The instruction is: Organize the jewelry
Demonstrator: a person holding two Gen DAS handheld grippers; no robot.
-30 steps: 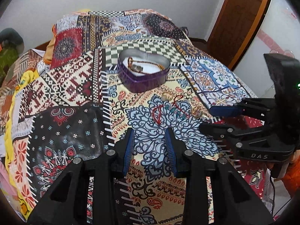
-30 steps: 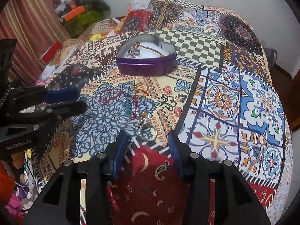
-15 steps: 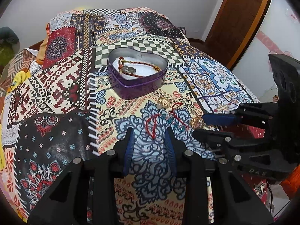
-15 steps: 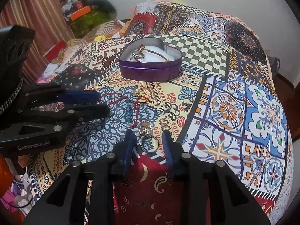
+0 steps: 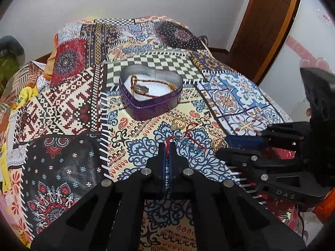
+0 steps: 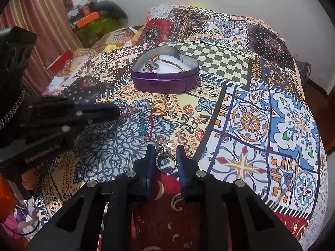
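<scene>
Two grippers work the patchwork bedspread [image 5: 69, 96]: the left gripper [image 5: 167, 146] pinches the red cord bracelet [image 5: 191, 128], the right gripper [image 6: 164, 156] straddles a silver ring [image 6: 165, 162], unclamped; heart-shaped tin [image 6: 165, 79] straight ahead

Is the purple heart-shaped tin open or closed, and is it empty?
Open and not empty. The purple heart-shaped tin has no lid on it; a red-and-gold cord bracelet and a small metal piece lie inside.

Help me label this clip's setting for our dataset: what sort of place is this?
Most likely a bedroom at home. The work surface looks like a bed under a patchwork bedspread, with a wooden door beside it, striped curtains and household clutter in one corner.
</scene>
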